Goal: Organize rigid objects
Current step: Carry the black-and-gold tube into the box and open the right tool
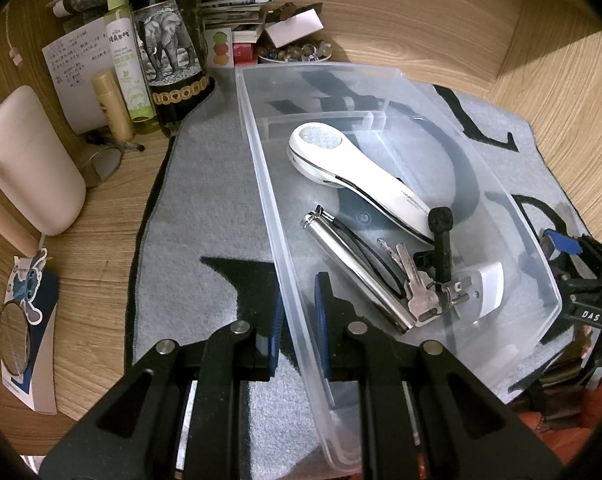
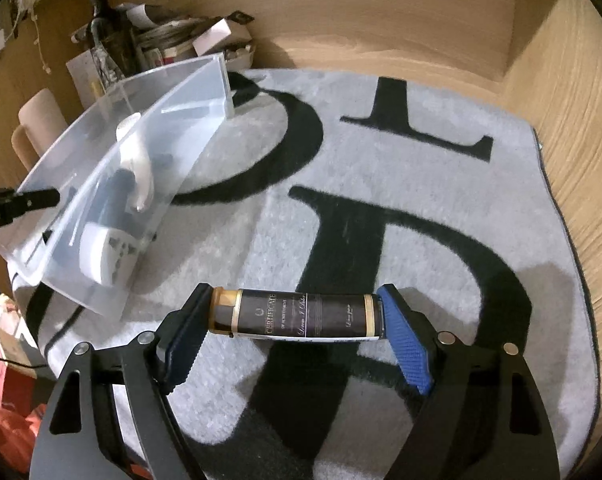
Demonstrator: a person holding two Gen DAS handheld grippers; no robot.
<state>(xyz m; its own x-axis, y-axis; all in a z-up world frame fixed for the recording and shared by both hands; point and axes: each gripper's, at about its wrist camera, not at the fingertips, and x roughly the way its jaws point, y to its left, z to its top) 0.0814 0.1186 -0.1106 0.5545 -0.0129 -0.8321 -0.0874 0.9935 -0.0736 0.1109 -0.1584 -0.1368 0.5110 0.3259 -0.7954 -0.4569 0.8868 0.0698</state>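
Bottle [image 2: 297, 316] clenched endwise between right gripper [image 2: 295, 334] jaws; bin [image 1: 277, 216] wall pinched by left gripper [image 1: 297, 312]. Bottle best lowered flat, clear of keys [image 1: 415, 280].

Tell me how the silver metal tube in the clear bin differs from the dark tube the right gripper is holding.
The silver tube is plain polished metal; the dark tube carries a printed label with gold bands. The silver tube lies loose in the clear bin beside the keys; the dark tube is clamped end to end in the right gripper, above the rug. Both are slim cylinders.
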